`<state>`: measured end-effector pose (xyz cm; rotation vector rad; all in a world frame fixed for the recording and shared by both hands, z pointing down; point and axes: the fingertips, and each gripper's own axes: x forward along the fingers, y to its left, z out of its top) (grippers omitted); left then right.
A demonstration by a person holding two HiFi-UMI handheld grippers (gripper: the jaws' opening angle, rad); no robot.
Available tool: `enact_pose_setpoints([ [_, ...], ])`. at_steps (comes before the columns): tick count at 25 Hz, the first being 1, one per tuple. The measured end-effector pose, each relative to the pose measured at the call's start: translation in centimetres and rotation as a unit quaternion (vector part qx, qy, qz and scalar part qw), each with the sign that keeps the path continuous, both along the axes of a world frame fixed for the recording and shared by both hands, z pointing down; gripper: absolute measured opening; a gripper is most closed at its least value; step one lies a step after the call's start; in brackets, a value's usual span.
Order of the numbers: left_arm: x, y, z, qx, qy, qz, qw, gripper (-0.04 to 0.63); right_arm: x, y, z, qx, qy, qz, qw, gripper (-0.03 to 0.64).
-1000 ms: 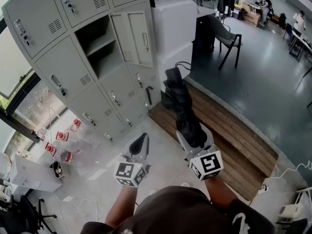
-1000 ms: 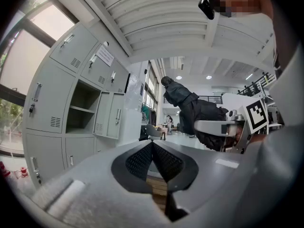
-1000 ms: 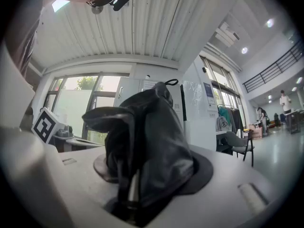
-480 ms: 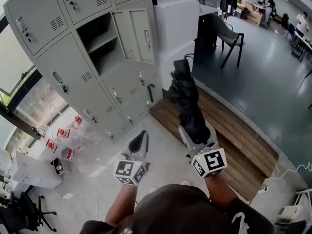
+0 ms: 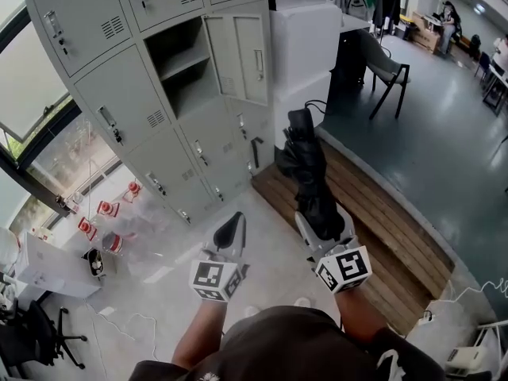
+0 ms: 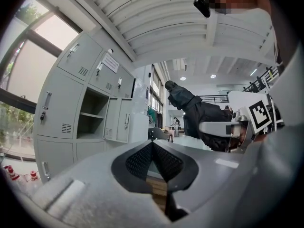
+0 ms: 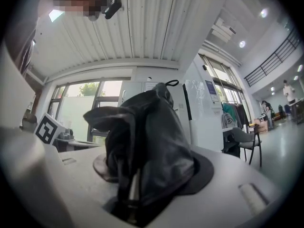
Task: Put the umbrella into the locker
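A folded black umbrella [image 5: 308, 177] sticks out forward from my right gripper [image 5: 321, 227], whose jaws are shut on its lower part; it fills the right gripper view [image 7: 142, 151]. The grey locker bank [image 5: 119, 94] stands ahead to the left, and one locker [image 5: 186, 70] with a shelf is open, its door [image 5: 246, 58] swung to the right. The umbrella's tip is still clear of that opening, to its lower right. My left gripper [image 5: 230, 232] is beside the right one, its jaws shut with nothing in them [image 6: 152, 148].
A white cabinet [image 5: 305, 54] stands right of the lockers. A wooden platform [image 5: 381, 213] runs under the umbrella. A black chair [image 5: 385, 66] sits at the back right. Small red-and-white cones [image 5: 107, 213] and a white box [image 5: 51, 268] lie at the lower left.
The lockers have shifted right and down in the head view and look slightly nearer. The umbrella stays in the right gripper and points a little more upright.
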<state>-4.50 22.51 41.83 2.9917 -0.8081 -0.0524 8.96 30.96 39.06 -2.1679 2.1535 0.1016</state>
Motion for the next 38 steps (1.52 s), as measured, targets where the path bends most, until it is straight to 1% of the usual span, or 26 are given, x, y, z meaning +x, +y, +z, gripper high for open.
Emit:
enact_pose_setpoints([
  [4, -2.0, -1.3, 0.1, -0.002, 0.005, -0.013, 0.9999, 0.005, -1.9, -1.1, 1.3, -0.02, 0.005, -0.004, 1.0, 0.24],
  [10, -5.4, -3.1, 1.3, -0.004, -0.002, -0.021, 0.9998, 0.005, -4.9, -2.8, 2.8, -0.044, 0.007, -0.005, 0.999, 0.241],
  [13, -6.9, -4.0, 2.3, -0.009, -0.016, -0.022, 0.9996, 0.005, -6.5, -3.6, 3.3, -0.05, 0.004, -0.004, 0.999, 0.239],
  [21, -9.8, -6.5, 2.9, -0.014, -0.017, -0.031, 0.9993, 0.005, -9.2, -5.8, 4.0, -0.058, -0.003, -0.002, 0.998, 0.239],
  [24, -9.6, -7.5, 3.3, -0.01, -0.019, -0.035, 0.9991, 0.005, -9.2, -7.3, 4.2, -0.06, 0.003, -0.009, 0.998, 0.239],
  [27, -8.7, -9.0, 3.2, 0.0, -0.019, -0.04, 0.999, 0.005, -8.3, -9.2, 4.7, -0.059, 0.005, -0.018, 0.998, 0.239],
  [31, -7.6, -11.6, 3.3, 0.0, -0.023, -0.051, 0.9984, 0.005, -7.2, -12.5, 5.2, -0.059, 0.003, -0.033, 0.998, 0.239],
  [35, -6.1, -14.0, 2.7, -0.012, -0.038, -0.067, 0.9969, 0.005, -5.6, -15.4, 4.9, -0.061, 0.009, -0.05, 0.997, 0.239],
  [38, -4.7, -16.0, 2.3, -0.01, -0.036, -0.081, 0.9961, 0.005, -4.1, -17.7, 4.6, -0.058, 0.011, -0.065, 0.996, 0.239],
])
